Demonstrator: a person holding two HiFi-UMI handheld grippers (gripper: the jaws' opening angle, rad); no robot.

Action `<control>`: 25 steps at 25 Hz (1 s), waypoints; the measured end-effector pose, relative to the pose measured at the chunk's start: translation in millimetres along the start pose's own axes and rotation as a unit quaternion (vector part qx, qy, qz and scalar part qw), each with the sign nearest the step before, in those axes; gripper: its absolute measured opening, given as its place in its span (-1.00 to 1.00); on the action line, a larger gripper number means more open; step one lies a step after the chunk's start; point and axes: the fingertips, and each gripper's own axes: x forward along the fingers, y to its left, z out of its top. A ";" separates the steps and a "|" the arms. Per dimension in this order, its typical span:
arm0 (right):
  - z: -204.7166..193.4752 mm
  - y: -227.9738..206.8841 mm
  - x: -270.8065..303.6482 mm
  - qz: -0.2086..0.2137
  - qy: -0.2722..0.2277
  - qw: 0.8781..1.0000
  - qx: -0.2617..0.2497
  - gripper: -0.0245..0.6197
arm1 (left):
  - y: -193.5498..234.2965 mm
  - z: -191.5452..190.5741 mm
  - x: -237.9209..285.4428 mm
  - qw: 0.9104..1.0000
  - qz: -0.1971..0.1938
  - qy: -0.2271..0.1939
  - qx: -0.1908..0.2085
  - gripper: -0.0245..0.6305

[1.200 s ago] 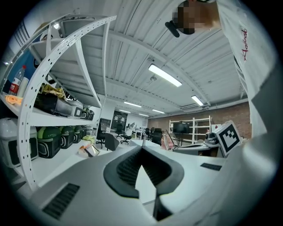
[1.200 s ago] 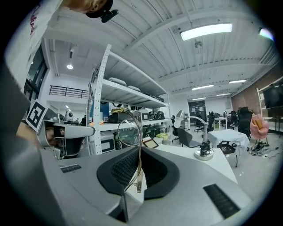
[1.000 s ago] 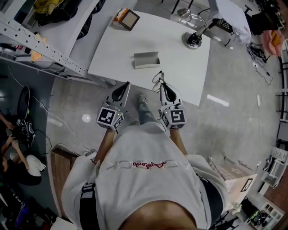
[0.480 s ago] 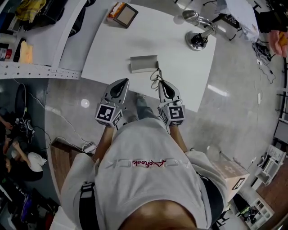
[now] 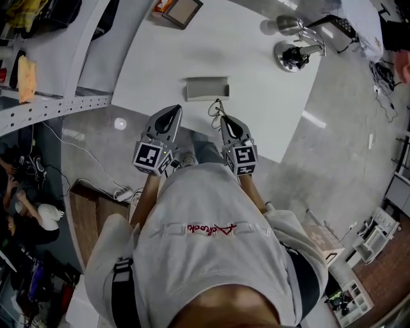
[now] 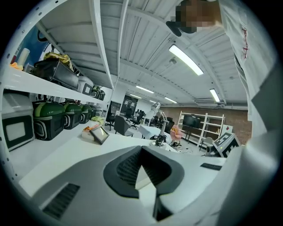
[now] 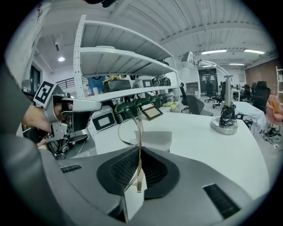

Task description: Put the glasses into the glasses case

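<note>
The grey glasses case (image 5: 207, 88) lies on the white table (image 5: 256, 115), its long side toward me. My right gripper (image 5: 227, 123) is shut on one temple of the thin wire-rimmed glasses (image 5: 218, 107), which stick out past its tip, just short of the case. In the right gripper view the temple (image 7: 140, 132) rises from between the jaws of the right gripper (image 7: 140, 167), with a lens rim curving left and the case (image 7: 155, 139) behind. My left gripper (image 5: 168, 119) hangs at the table's near edge, left of the glasses, shut with nothing in it, as the left gripper view shows (image 6: 143, 164).
A desk lamp (image 5: 296, 54) stands at the table's far right and a small framed picture (image 5: 182, 10) at its far edge. A metal shelf rack (image 5: 57, 106) runs along the left. A cable (image 5: 96, 170) lies on the floor below it.
Both grippers have come down and forward toward the table. The glasses in the right gripper are now closer to the case. Neither gripper's jaws have changed.
</note>
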 end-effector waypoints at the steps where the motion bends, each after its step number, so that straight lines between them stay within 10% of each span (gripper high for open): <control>1: -2.9 -0.4 2.6 0.003 0.005 1.000 0.002 -0.88 | 2.0 -0.9 1.4 1.000 0.002 0.001 -0.002 -0.90; 8: -0.8 -0.3 26.2 0.033 0.027 0.999 -0.034 -0.88 | 10.3 -2.2 4.3 1.000 0.018 0.001 -0.014 -0.90; 14: 12.4 2.5 55.5 0.071 0.053 0.979 -0.183 -0.88 | 15.8 -4.9 -0.3 0.999 0.028 -0.001 -0.022 -0.90; 25: 0.6 11.1 96.7 0.117 0.129 0.849 -0.499 -0.88 | 24.9 -6.9 -13.3 0.999 0.044 -0.006 -0.030 -0.90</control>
